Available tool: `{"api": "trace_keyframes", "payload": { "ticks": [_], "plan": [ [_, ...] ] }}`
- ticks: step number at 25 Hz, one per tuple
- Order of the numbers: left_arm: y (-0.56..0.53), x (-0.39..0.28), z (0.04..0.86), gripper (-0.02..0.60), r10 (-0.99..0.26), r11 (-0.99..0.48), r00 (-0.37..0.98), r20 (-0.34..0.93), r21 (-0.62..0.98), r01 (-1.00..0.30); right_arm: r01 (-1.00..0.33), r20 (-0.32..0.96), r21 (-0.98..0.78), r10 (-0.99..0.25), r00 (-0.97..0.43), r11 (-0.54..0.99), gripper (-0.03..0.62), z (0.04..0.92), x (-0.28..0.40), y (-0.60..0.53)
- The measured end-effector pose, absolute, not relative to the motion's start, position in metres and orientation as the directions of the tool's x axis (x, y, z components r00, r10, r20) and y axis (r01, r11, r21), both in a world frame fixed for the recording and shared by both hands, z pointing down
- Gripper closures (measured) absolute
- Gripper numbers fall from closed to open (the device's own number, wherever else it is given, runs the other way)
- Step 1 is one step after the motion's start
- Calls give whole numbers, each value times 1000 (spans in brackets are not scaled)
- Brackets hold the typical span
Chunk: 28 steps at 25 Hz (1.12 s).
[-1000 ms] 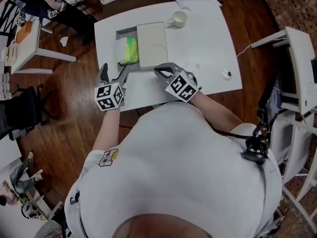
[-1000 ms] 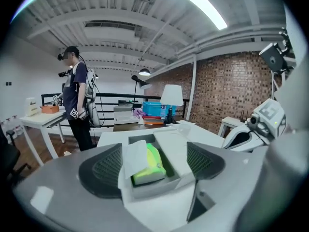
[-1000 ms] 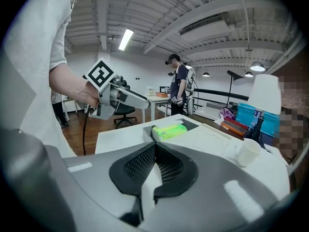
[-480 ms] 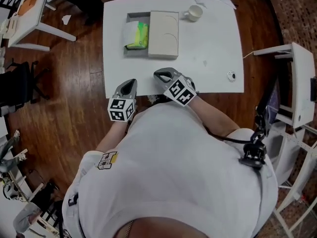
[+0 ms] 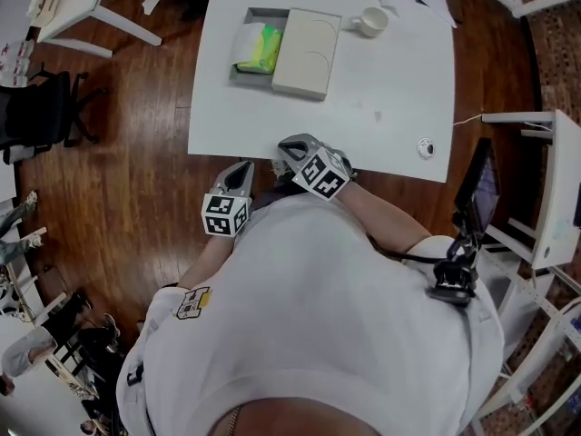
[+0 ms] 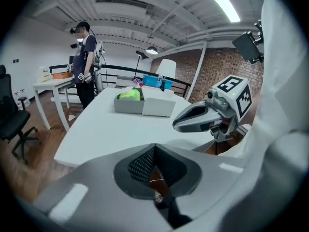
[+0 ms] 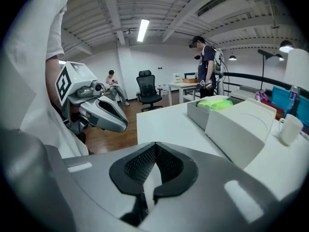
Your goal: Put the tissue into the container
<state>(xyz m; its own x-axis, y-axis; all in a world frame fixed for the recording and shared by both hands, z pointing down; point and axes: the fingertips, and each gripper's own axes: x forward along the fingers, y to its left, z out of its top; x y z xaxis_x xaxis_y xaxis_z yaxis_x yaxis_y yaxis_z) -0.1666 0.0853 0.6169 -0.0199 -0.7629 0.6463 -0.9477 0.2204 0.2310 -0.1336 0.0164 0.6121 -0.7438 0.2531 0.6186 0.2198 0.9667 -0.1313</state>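
Note:
The grey container stands at the table's far left with the green and white tissue pack lying in it. Its beige lid rests over the right part. Both grippers hang back at the near table edge, well short of the container. My left gripper is shut and empty, just off the edge. My right gripper is shut and empty too, over the edge. The left gripper view shows the container, the tissue and the right gripper. In the right gripper view are the tissue and the lid.
A white cup stands on the white table behind the lid, and a small round object lies near its right front. A black office chair stands left, a white stand right. A person stands beyond the table.
Both grippers have drawn back from the container to the near table edge. The left jaws went from open to shut. The head view has shifted, so the table sits farther away.

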Motion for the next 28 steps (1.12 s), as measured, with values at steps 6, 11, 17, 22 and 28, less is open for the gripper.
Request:
{"api": "trace_keyframes", "payload": {
  "ticks": [6, 11, 17, 22, 28],
  "plan": [
    [93, -130, 619, 580, -741, 254, -36, 670, 230, -939, 263, 620, -125, 282, -732, 957, 594, 614, -107, 22],
    [84, -117, 615, 580, -746, 252, -48, 665, 215, -943, 284, 619, -120, 295, -728, 951, 594, 616, -91, 18],
    [68, -120, 614, 580, -757, 231, -52, 652, 193, -954, 280, 617, -95, 277, -737, 955, 594, 618, -91, 4],
    [58, -128, 608, 580, -769, 199, -37, 638, 185, -962, 268, 609, -77, 258, -750, 960, 594, 611, -101, 0],
    [61, -144, 605, 580, -781, 187, -26, 624, 195, -963, 250, 617, -67, 237, -750, 966, 594, 609, -111, 5]
  ]
}}
